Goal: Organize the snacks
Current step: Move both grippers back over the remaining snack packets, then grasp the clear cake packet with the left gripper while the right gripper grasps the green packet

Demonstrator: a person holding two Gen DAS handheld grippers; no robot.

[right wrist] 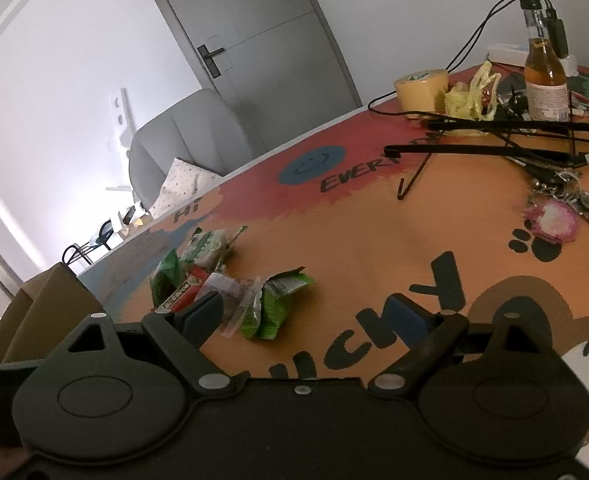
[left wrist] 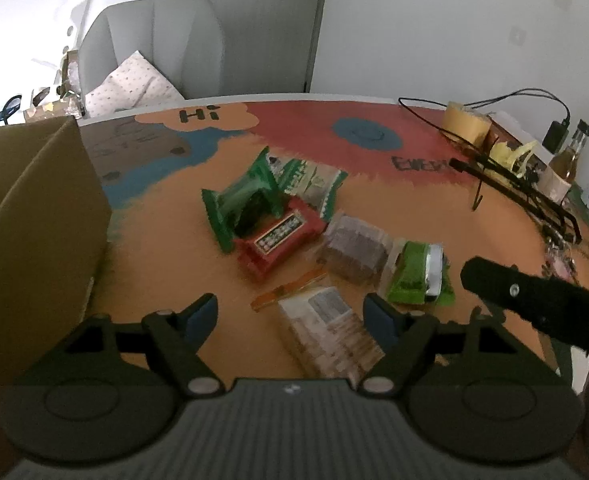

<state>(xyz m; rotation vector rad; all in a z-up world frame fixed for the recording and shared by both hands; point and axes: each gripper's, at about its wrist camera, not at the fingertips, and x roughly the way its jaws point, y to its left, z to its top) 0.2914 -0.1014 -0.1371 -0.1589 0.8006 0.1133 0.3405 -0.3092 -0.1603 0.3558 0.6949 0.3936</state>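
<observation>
Left gripper (left wrist: 293, 317) low in the left wrist frame, fingers apart, clamped on nothing; pale snack packet (left wrist: 330, 330) lying on the table between the pads, not squeezed. Right gripper (right wrist: 309, 316) low in its own frame, fingers spread wide, empty, above bare painted tabletop (right wrist: 374, 248). Beyond the fingers, at frame centre: heap of snacks (left wrist: 278, 216), green, red and clear wrappers touching and overlapping. Cardboard box (left wrist: 34, 216) at left edge, flap upright. Orange and red table with painted words and a blue smiley. Upper right: tape roll (right wrist: 422, 88), bottle (right wrist: 544, 80), black wire rack (right wrist: 514, 140), keys (right wrist: 566, 196). Behind the table: grey armchair (left wrist: 154, 44) with dotted cushion, grey door (right wrist: 262, 40), white walls.
</observation>
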